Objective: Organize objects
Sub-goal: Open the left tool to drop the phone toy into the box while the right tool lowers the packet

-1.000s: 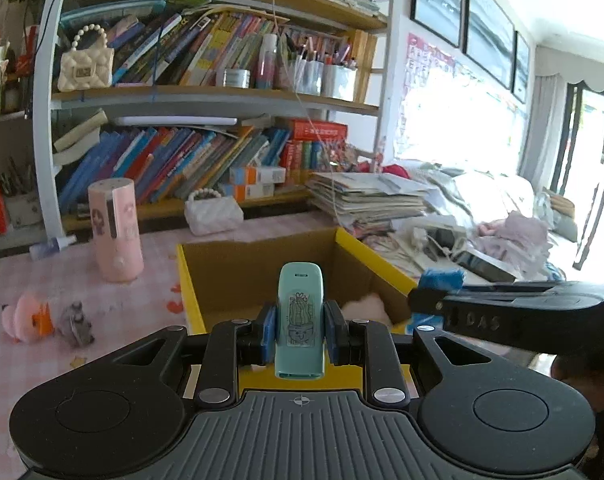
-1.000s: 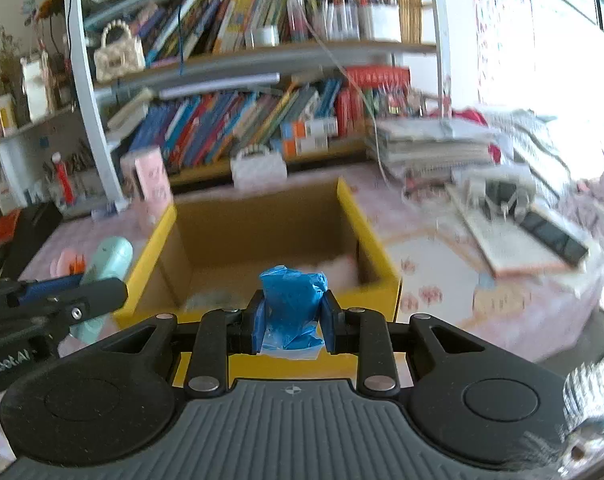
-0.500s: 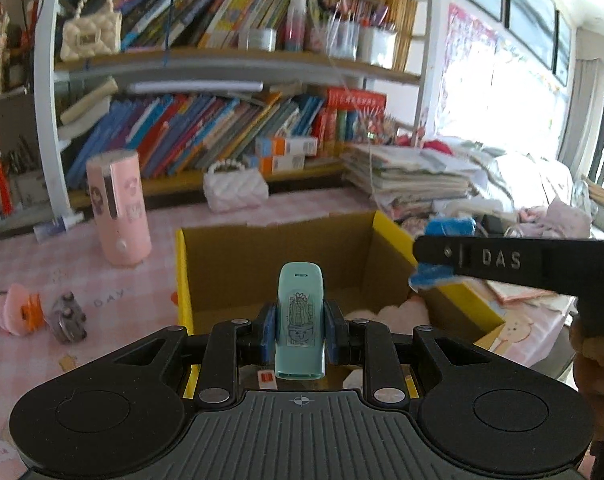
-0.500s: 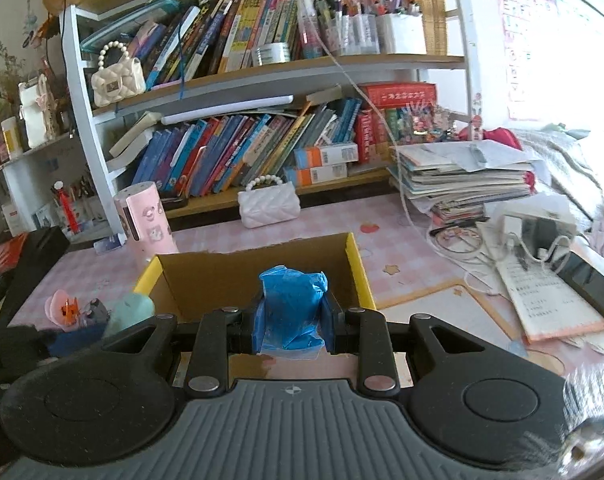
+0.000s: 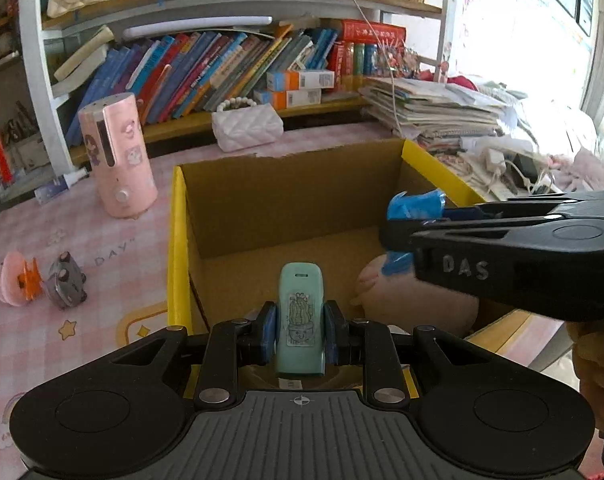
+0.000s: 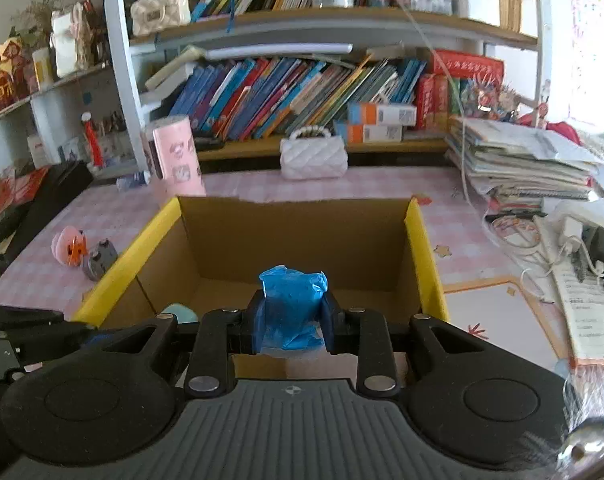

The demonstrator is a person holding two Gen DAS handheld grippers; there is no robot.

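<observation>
The left gripper (image 5: 300, 334) is clenched on a mint case (image 5: 300, 322) with a cactus sticker, held upright over the near edge of the box (image 5: 177, 248). The right gripper (image 6: 291, 326) grips a crumpled blue bag (image 6: 293, 308), also above the box's near side — in the left view it reaches in from the right, over a pink soft lump (image 5: 414, 300) lying inside the box. Left of the box, on the pink checked cloth (image 5: 81, 332), lie a pink clip (image 5: 15, 284) and a grey toy (image 5: 65, 284), touching or nearly so. A pink cylinder (image 5: 117, 156) stands behind the box's left corner, and a white purse (image 5: 247, 128) sits beyond its far wall.
</observation>
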